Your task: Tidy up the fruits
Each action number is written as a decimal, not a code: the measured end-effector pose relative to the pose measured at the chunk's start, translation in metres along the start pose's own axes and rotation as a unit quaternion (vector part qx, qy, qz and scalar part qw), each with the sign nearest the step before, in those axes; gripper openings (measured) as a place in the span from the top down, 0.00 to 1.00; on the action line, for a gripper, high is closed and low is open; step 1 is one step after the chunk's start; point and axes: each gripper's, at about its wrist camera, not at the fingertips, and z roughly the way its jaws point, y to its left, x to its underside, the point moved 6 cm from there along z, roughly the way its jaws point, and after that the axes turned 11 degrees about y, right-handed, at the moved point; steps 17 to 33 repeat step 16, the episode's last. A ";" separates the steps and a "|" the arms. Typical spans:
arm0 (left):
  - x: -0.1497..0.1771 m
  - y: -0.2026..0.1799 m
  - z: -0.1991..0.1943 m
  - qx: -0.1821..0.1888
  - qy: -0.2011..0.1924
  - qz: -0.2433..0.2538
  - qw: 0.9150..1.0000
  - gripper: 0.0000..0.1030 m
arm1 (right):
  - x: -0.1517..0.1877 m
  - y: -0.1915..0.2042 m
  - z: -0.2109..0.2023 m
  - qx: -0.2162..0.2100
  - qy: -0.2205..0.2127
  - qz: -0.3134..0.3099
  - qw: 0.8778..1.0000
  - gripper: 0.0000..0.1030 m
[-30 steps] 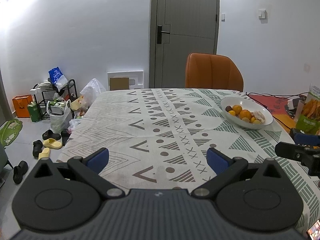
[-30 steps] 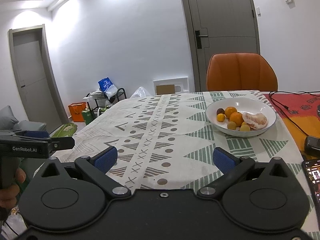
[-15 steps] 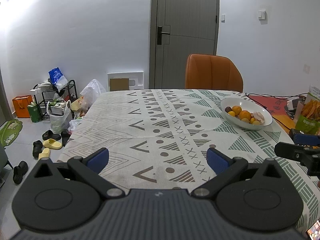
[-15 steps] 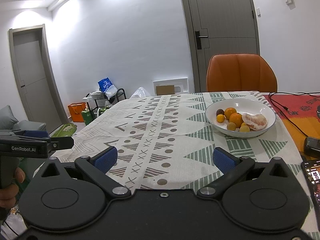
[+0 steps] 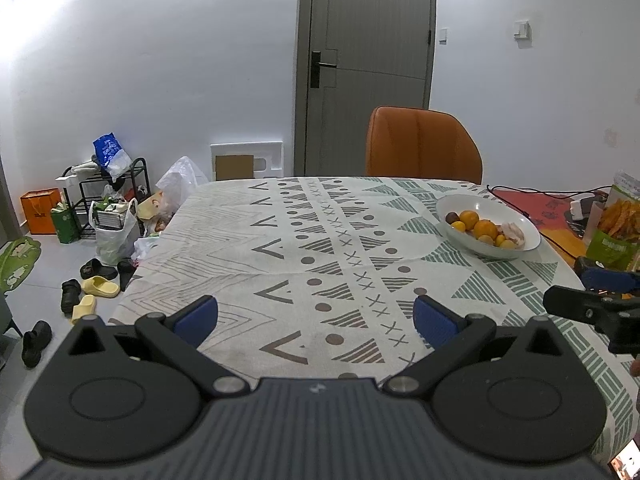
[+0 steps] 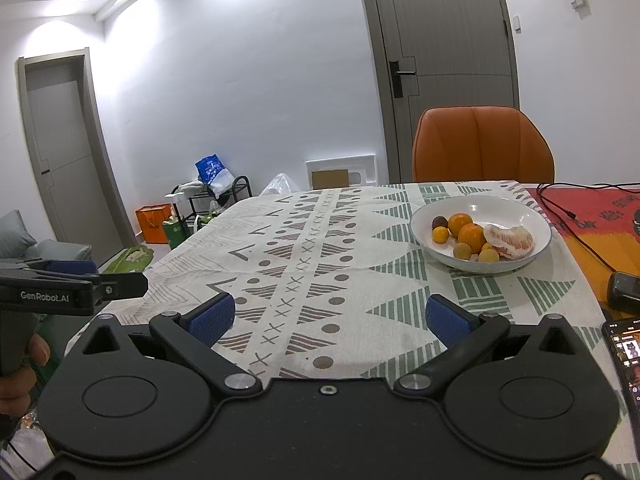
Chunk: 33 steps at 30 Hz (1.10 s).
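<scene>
A white bowl [image 6: 532, 216] rests on the patterned tablecloth, far right of centre, also seen as the bowl [image 5: 456, 206] in the left wrist view. It holds oranges [image 6: 471, 237], small yellow fruits, a dark plum [image 6: 439, 222] and a peeled pomelo piece [image 6: 510, 242]. My right gripper [image 6: 327, 317] hovers open over the near cloth, well short of the bowl. Open too, my left gripper [image 5: 316, 317] sits above the table's near edge, left of the bowl. Neither holds anything.
An orange chair [image 5: 422, 144] stands at the far side. A red mat with cables [image 6: 580, 216], a phone [image 6: 624, 350] and a snack bag [image 5: 618, 224] crowd the right edge. The floor at left holds shoes [image 5: 94, 286], bags and a rack [image 5: 112, 184].
Both views have shifted slightly; the bowl sits a little lower and nearer in the right wrist view. Both grippers stay open.
</scene>
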 end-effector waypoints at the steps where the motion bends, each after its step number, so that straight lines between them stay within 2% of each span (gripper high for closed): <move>1: 0.000 0.000 0.000 0.000 0.000 0.001 1.000 0.00 | 0.000 0.000 0.000 0.000 0.000 0.000 1.000 0.00; 33: 0.001 0.000 0.002 -0.002 0.000 0.003 1.000 0.00 | 0.001 -0.001 0.002 -0.002 0.003 -0.003 1.000 0.00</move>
